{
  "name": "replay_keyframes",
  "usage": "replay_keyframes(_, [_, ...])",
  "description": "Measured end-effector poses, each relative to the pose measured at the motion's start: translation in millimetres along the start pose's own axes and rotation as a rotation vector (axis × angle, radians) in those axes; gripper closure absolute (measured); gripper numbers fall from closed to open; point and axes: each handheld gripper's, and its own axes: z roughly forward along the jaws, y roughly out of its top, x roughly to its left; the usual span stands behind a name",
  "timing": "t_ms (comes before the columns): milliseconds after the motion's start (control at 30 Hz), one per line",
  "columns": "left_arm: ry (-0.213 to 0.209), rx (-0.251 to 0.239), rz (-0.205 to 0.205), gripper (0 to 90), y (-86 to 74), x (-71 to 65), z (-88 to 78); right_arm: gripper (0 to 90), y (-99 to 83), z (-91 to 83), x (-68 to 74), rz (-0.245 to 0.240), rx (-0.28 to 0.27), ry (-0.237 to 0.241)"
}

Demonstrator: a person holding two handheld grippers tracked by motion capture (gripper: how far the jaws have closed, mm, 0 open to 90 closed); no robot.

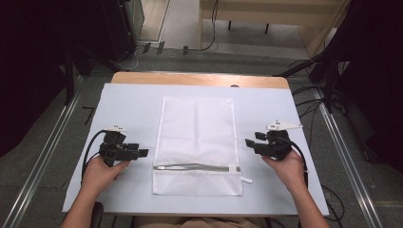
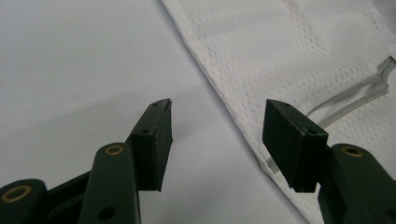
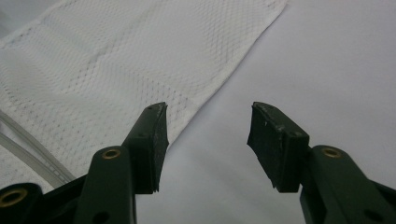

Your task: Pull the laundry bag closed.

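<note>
A white mesh laundry bag (image 1: 197, 145) lies flat mid-table (image 1: 128, 102), zipper (image 1: 195, 167) toward the person. The left gripper (image 1: 142, 153) and right gripper (image 1: 249, 142) flank the bag, fingers wide and holding nothing. Risk: thin mesh lying flush could slip from a shallow pinch, or one side lifting alone could bunch it.

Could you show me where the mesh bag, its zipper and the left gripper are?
mesh bag (image 1: 197, 128), high view, on the middle of its white netting.
zipper (image 1: 195, 167), high view, midway along the strip near the bag's near end.
left gripper (image 1: 142, 152), high view, between its open jaw tips.
</note>
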Motion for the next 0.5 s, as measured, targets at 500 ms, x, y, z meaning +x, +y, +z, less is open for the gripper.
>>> replay_keyframes(500, [-0.03,0.013,-0.005,43.6,2.2,-0.2,1.3,47.2,0.1,2.2,2.6,0.026,0.042,0.066])
